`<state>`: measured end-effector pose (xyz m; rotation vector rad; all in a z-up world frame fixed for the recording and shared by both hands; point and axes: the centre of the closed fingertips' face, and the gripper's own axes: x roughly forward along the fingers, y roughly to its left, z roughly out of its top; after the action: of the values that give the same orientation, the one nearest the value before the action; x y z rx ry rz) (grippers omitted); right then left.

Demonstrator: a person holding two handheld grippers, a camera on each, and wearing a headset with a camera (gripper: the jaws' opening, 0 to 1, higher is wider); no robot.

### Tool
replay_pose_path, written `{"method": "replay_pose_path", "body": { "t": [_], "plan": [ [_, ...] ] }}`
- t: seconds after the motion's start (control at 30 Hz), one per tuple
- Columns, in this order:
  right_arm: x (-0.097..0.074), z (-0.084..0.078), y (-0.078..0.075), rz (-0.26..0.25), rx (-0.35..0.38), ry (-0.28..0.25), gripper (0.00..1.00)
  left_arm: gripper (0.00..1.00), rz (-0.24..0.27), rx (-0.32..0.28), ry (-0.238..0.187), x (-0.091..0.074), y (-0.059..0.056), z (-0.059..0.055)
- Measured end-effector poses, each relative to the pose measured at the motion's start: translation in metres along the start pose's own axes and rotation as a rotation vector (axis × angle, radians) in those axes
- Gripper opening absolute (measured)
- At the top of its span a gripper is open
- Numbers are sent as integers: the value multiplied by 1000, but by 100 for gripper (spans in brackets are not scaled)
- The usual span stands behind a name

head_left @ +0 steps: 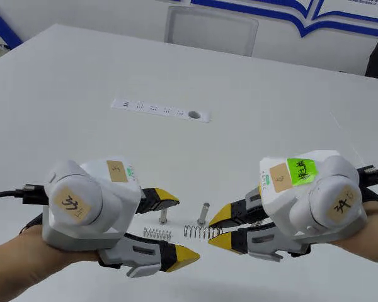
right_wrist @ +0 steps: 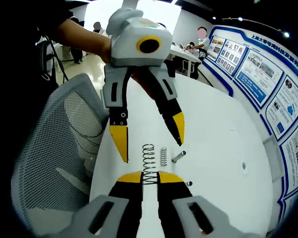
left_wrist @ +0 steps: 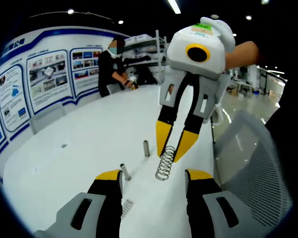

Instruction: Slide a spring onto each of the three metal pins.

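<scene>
The left gripper (head_left: pixel 186 228) carries a tan label with handwriting, roughly "33", and its jaws are spread wide, tips pointing right. A loose spring (head_left: pixel 157 234) lies on the white table (head_left: pixel 82 94) between those jaws, long axis left to right. Just behind it stand two metal pins (head_left: pixel 163 216) (head_left: pixel 203 214). A second spring (head_left: pixel 200 231) runs sideways, its right end pinched in the right gripper (head_left: pixel 211 233). That gripper's green sticker is unreadable.
</scene>
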<state>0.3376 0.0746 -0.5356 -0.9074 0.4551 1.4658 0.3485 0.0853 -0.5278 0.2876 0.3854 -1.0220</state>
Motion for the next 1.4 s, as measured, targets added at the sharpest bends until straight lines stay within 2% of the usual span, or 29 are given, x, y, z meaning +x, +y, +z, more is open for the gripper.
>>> {"method": "replay_pose_path", "body": {
  "t": [0.23,0.47,0.57,1.03,1.2,1.4],
  "plan": [
    [-1,-1,5,7,-2,12,11,38,-9,39,-7,-1,-3,6],
    [-1,1,6,10,-16,14,11,28,-43,92,29,2,-13,3],
    [-1,0,7,10,-30,21,11,22,-47,88,28,3,-15,4],
    [0,6,6,11,-33,-4,11,14,-63,137,83,10,-17,-4],
    [0,6,6,13,-28,-6,11,12,-69,126,91,10,-18,-6],
    [1,5,8,22,-21,-2,11,11,-84,148,94,10,-21,-8]
  ]
}}
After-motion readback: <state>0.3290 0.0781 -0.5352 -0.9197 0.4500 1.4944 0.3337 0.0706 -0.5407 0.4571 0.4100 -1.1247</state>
